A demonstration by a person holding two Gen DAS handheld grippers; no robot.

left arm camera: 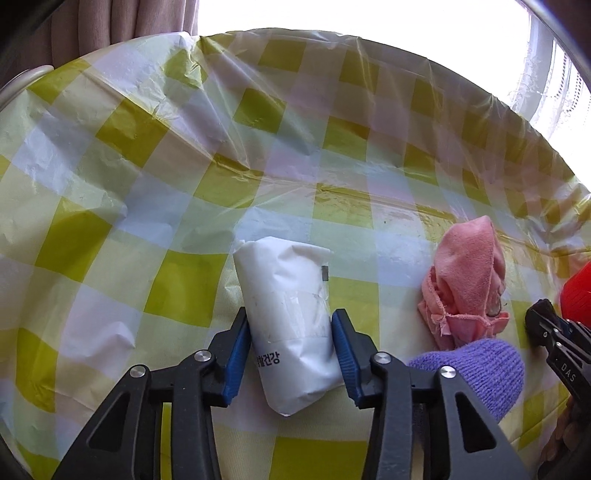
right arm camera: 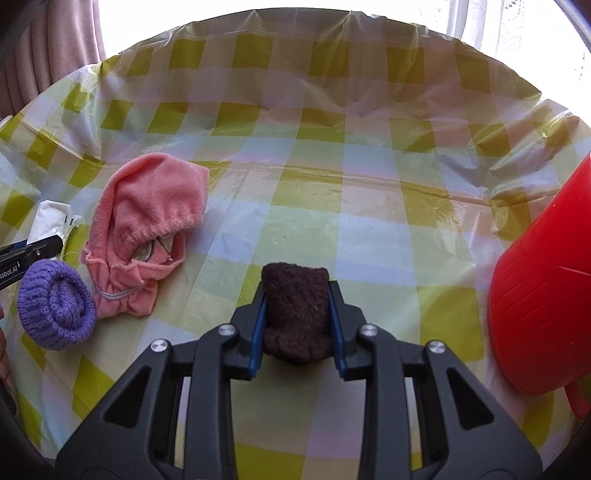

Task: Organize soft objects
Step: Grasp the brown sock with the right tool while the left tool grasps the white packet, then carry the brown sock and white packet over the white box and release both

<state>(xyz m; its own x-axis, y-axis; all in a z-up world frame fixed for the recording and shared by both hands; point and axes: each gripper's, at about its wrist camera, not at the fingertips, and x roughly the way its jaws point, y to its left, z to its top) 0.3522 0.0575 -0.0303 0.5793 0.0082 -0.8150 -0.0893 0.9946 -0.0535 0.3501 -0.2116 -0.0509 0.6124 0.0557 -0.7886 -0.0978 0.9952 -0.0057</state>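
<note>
Both claws are at the grasp step. The left claw is clamped on the white pouch; the right claw is clamped on the brown knit. Between the claws lie the purple roll and the pink cloth; right of the right claw stands a red tub. Next, I judge, both lift off the surface without slipping.

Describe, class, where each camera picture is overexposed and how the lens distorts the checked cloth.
Left wrist view: window blown out white along the top; checked cloth bulges into a dome. Right wrist view: same glare at top right, shiny streaks across the cloth's fold, squares curving toward the dark corners.
</note>
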